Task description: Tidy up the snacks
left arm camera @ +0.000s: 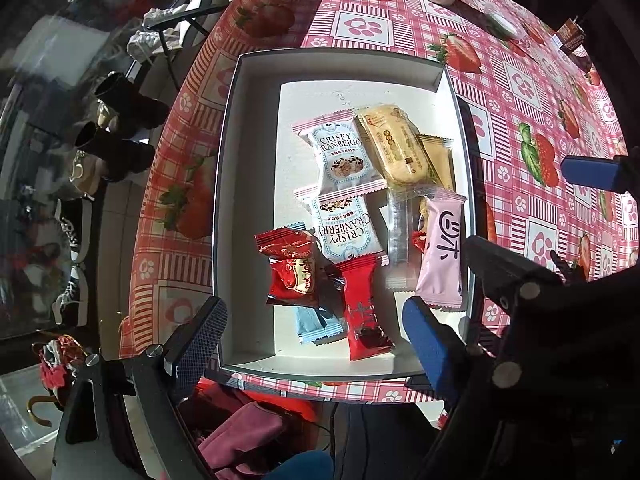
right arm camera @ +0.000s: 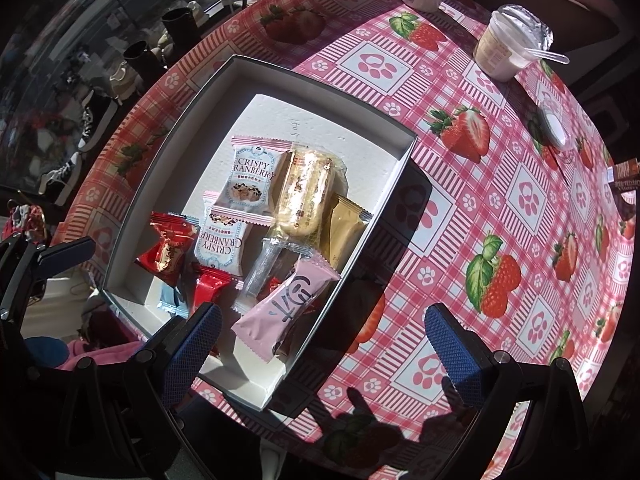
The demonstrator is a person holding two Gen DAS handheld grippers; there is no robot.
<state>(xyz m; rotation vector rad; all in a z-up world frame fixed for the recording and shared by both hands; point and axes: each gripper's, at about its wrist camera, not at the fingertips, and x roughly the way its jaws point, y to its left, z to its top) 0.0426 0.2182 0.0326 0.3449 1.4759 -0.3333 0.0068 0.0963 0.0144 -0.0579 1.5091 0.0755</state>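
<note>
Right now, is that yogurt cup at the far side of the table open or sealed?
Open. The yogurt cup's foil lid is peeled back and a clear plastic spoon rests across its rim.

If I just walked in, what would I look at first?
Probably the white box full of bright snack packets, sitting on the strawberry tablecloth. Two Crispy Cranberry packs lie in its middle, with red packets at the near end and a pink packet beside them. Both open grippers, left and right, hover above.
</note>
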